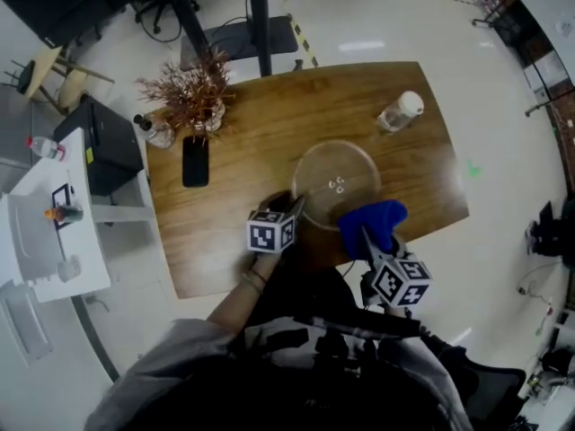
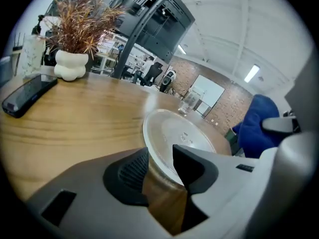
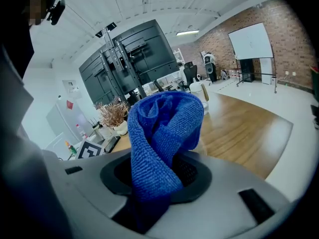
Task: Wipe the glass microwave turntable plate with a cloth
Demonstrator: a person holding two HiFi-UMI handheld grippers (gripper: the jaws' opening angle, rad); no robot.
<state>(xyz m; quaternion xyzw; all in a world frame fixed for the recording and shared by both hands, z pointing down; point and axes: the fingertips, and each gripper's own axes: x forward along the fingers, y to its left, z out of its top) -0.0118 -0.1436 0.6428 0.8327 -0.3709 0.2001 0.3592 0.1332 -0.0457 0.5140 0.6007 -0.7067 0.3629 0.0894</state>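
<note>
The glass turntable plate (image 1: 337, 173) lies flat on the wooden table (image 1: 225, 241), near its front edge. My left gripper (image 1: 296, 207) is at the plate's near left rim. In the left gripper view the plate (image 2: 182, 133) reaches in between the jaws of the left gripper (image 2: 159, 159). They stand open on either side of its rim, with wood showing in the gap. My right gripper (image 1: 367, 233) is shut on a bunched blue cloth (image 1: 375, 220), held at the plate's near right edge. The cloth (image 3: 164, 128) fills the right gripper view, sticking up from the right gripper (image 3: 158, 178).
A black phone (image 1: 195, 161) lies left of the plate, behind it a white vase of dried twigs (image 1: 190, 97). A clear plastic bottle (image 1: 400, 110) lies at the table's far right. A black box (image 1: 103, 142) and a white cart (image 1: 45, 223) stand left of the table.
</note>
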